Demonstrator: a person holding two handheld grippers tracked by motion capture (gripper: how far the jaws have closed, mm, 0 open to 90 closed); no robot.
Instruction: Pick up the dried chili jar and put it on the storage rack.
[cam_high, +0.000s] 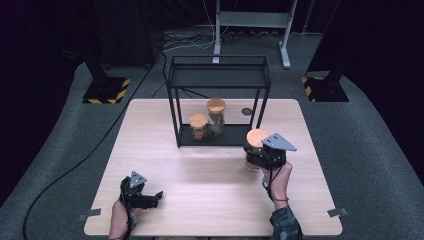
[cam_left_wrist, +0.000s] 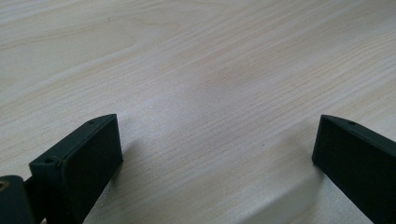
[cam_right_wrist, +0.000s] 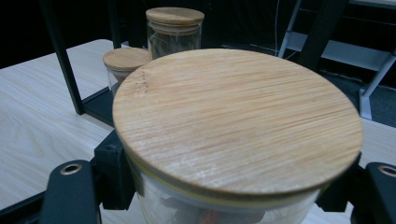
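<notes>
Landmark for all positions: the black wire rack (cam_high: 218, 100) at the far middle of the table (cam_high: 210, 175).

Left of rack, near edge of table: my left gripper (cam_high: 142, 199) sits low over bare wood, well apart from the rack. In its own view the jaws stand wide apart with nothing between them. Released, idle.

On the rack's bottom shelf: a short jar (cam_high: 198, 126) on the left and a tall jar (cam_high: 216, 116) touching or just beside it on the right. Both have wooden lids.

Right of the rack, just in front of its right front leg: my right gripper (cam_high: 260, 152) is clenched around a third jar (cam_high: 256, 142), jaws on the glass body just under the lid (cam_right_wrist: 238, 119). I cannot tell whether the jar's base rests on the table or is lifted.

Step in hand, my judgement: carry this jar onto the bottom shelf beside the other two. To do it well:
- keep it upright; the lid may only be resting on.
- enter through the open front, between the front legs, low enough to clear the top shelf.
- aim for the free space to the right of the tall jar, not touching it.
- set the base flat before opening.

Count: jars 3 (2 shelved, 1 held); lids 3; racks 1; grippers 2.
</notes>
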